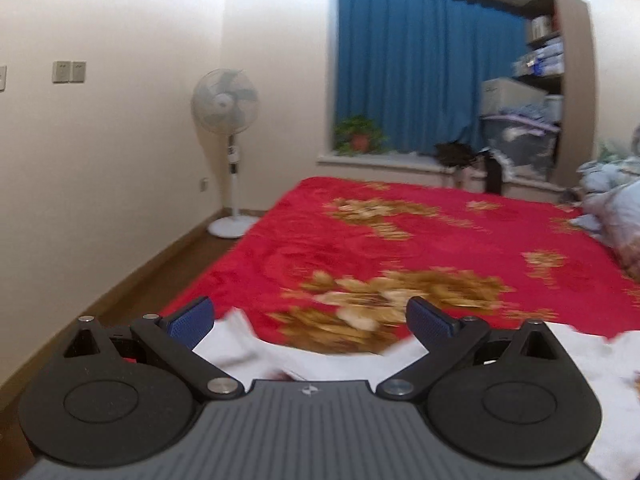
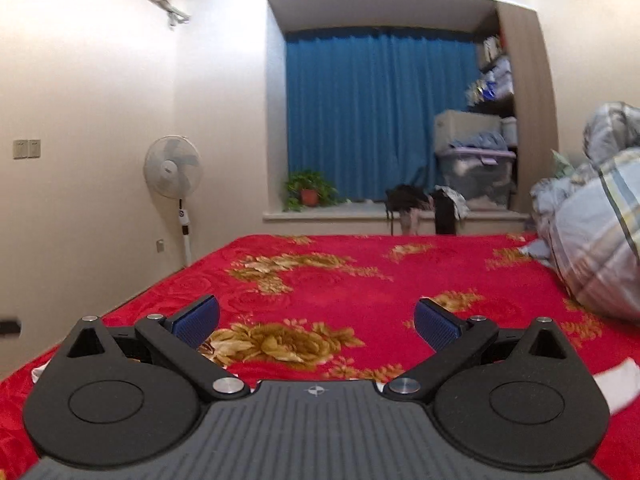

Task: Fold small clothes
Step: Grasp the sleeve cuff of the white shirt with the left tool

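My left gripper (image 1: 310,322) has its jaws spread wide, holding nothing, and the white garment (image 1: 248,350) lies crumpled on the red bedspread (image 1: 440,240) right under and just ahead of it, running off to the right along the near edge. My right gripper (image 2: 316,324) is equally wide apart and empty; there I see only a white scrap at the right (image 2: 616,384). I judge the left is nearer
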